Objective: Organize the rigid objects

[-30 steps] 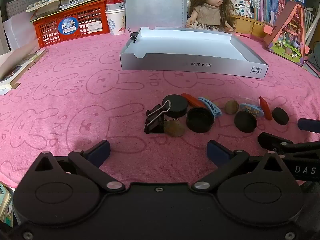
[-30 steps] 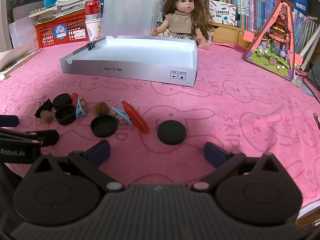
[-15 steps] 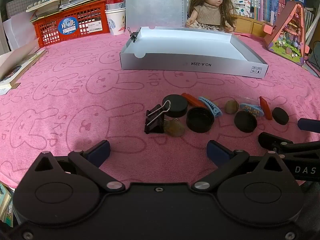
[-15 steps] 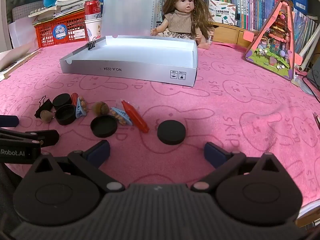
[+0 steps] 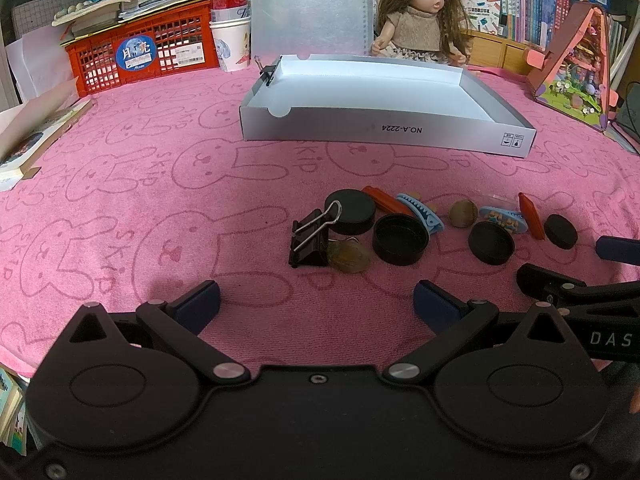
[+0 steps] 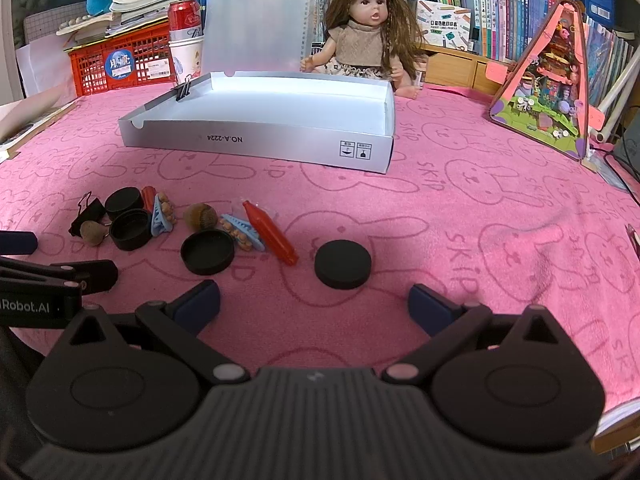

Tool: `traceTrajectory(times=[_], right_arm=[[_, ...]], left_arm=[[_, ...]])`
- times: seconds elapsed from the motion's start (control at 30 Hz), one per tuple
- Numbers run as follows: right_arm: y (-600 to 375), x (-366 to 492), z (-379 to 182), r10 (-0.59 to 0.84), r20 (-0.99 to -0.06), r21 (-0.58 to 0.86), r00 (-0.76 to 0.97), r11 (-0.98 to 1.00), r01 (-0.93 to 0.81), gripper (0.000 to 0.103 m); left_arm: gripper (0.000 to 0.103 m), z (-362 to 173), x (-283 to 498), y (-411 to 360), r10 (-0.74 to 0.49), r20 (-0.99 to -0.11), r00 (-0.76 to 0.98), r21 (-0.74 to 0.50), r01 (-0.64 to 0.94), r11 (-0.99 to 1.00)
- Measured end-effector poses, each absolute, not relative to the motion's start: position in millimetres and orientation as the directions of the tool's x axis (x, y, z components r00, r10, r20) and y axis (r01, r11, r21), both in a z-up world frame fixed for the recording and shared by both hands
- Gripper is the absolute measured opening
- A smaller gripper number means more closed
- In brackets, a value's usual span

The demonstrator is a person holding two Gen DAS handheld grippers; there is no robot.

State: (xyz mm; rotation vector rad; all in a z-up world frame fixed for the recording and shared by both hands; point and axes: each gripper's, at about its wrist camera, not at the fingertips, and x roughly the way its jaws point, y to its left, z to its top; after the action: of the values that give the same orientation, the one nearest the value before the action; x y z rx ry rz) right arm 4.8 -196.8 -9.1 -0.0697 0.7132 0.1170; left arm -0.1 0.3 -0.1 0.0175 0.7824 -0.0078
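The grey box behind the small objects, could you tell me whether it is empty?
Empty: the grey box shows only bare white floor; one binder clip grips its wall.

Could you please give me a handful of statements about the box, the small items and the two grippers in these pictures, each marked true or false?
1. The grey box has nothing in it apart from a clip on its rim. True.
2. The right gripper is shut on a black round lid. False: its jaws stand open and hold nothing; the nearest black lid lies on the pink cloth just ahead of it.
3. The big binder clip lies at the left end of the row of small items. True.
4. The left gripper holds the orange piece. False: it is open, and the orange piece lies on the cloth.
5. The doll sits inside the box. False: she sits behind it.
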Motion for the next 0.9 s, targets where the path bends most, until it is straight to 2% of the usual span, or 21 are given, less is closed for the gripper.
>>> traceTrajectory(times=[0.43,0.53,0.77,0.9], right_arm=[[-192,2,-9,0.063,-0.642,-0.072,0.764,0.987,-0.143,0.103],[-199,5,-9,0.093,-0.657,-0.015,0.748,0.991,-0.136,0.103],[-199,8,-7,0.104,-0.662,-0.025,0.742,0.987,-0.161,0.103],[-203,5,-7,0.108,-0.629,-0.025,0.770,0.987,-0.159,0.103]], left_arm=[[0.103,-2,-3,0,-0.014,-0.691,0.723,0.020,0.038,0.999],[0.103,-2,-3,0,-0.015,-0.690,0.724,0.023,0.042,0.999],[0.103,2,3,0,-0.022,-0.709,0.705,0.033,0.064,0.997],[0.091,6,1,-3,-0.039,-0.688,0.725,0.055,0.106,0.993]])
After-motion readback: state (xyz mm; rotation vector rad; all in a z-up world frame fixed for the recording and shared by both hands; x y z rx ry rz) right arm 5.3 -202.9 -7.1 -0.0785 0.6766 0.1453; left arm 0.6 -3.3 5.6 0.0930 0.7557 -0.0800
